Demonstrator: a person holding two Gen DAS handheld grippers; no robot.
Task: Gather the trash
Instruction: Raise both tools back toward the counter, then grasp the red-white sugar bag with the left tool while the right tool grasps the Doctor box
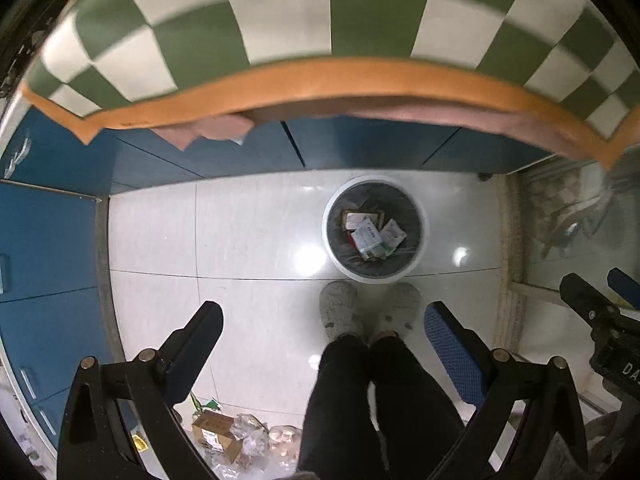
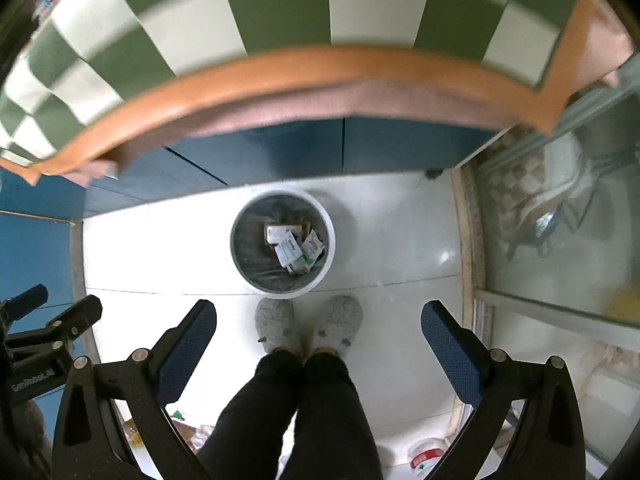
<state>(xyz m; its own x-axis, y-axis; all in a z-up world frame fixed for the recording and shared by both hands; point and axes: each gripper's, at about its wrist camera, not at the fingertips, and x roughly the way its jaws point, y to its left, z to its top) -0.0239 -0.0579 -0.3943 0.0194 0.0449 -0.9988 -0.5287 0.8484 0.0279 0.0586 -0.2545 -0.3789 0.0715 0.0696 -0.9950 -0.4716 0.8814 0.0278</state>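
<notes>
Your left gripper points straight down with its jaws spread wide and nothing between the pads; your right gripper is the same, wide apart and empty. Each shows at the other's frame edge: the right one at the far right of the left view, the left one at the far left of the right view. Directly beneath both, between the fingers, are your legs in dark trousers and two grey slippers, side by side on the pale tiled floor. Nearest the bottom of the left view, to the left of your legs, loose trash lies on the floor: a brown carton and crumpled clear wrappers just beside it. In the right view, a small red-and-white packet lies on the floor to the right of your legs. Just beyond the slipper toes stands the bin, round, white-rimmed, lined with a grey bag, upright. Inside it lie several white paper packets and a brown one, piled toward the middle. Beyond the bin run blue cabinet doors. Above them hangs a table edge, orange-trimmed, with a green-and-white check cloth, blurred. At right, a glass panel; contents behind it unclear.
</notes>
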